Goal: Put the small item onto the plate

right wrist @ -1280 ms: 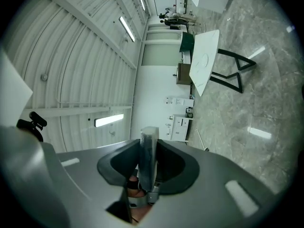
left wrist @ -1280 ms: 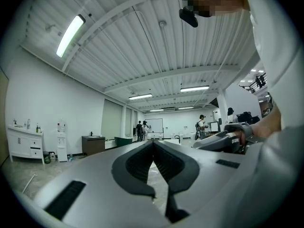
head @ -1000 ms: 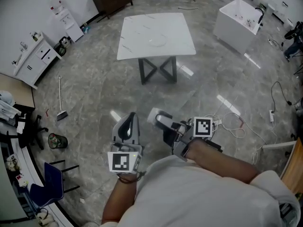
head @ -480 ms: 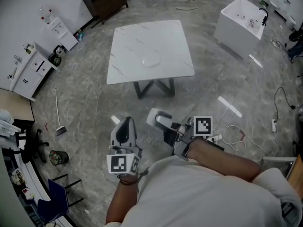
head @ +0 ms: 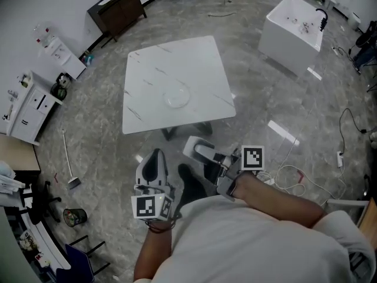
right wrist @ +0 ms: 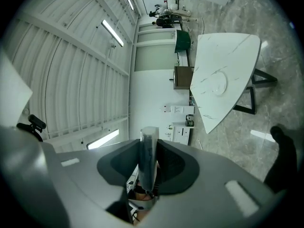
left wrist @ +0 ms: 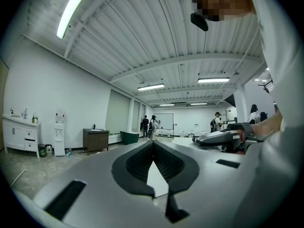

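Head view: plate looks empty on worktop, well apart from both grippers.
Left gripper view: your left gripper has jaws together, nothing btwn.
Right gripper view: right gripper jaws clamped on small item. Pickup done; carry and placing not yet.

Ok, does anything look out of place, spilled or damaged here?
Nothing stands out. The white marble-look table stands level with the clear round plate flat on it, nothing spilled. The right gripper holds the slim grey item squarely between its jaws. Only floor clutter: a broom lying left, loose white cables right.
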A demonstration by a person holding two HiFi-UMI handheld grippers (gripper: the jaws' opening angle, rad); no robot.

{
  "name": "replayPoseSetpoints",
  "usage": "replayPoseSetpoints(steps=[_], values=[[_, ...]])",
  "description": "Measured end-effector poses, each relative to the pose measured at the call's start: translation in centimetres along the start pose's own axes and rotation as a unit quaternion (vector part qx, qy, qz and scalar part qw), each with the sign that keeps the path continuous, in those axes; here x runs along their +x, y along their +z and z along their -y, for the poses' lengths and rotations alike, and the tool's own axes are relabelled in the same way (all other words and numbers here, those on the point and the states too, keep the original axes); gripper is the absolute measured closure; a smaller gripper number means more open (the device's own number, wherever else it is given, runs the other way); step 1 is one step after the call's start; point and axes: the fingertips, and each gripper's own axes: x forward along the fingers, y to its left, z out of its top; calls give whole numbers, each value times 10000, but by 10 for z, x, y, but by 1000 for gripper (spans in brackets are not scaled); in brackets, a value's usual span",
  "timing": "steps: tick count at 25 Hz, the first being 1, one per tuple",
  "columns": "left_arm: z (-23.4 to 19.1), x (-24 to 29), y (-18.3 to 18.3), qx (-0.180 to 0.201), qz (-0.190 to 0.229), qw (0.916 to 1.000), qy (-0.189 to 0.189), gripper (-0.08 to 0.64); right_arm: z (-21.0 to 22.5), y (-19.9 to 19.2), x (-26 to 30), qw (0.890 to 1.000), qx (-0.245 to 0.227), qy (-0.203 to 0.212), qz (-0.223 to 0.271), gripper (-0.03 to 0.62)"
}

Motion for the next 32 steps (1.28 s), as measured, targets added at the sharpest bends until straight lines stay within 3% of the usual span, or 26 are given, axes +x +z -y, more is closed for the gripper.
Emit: replayPoseSetpoints(steps=[9, 18, 22, 27, 32], values=[[-65, 161, -11, 35, -57, 9986, -518, 554, 47, 125, 88, 9994, -56, -157, 311, 485], [-156, 319, -39, -107, -457, 9939, -993, 554, 120, 235, 202, 9959, -27, -755, 506, 483], [-186, 369, -60, -95, -618, 9917, -1120, 554, 155, 259, 236, 9944, 136, -884, 569, 483], [-217, 420, -106, -231, -917, 9875, -1264, 554, 221, 288, 258, 9877, 123, -1449, 573, 483], [-232, 445, -152, -321, -1227, 9825, -1366, 554, 285, 301, 261, 9779, 448, -1893, 761, 483]])
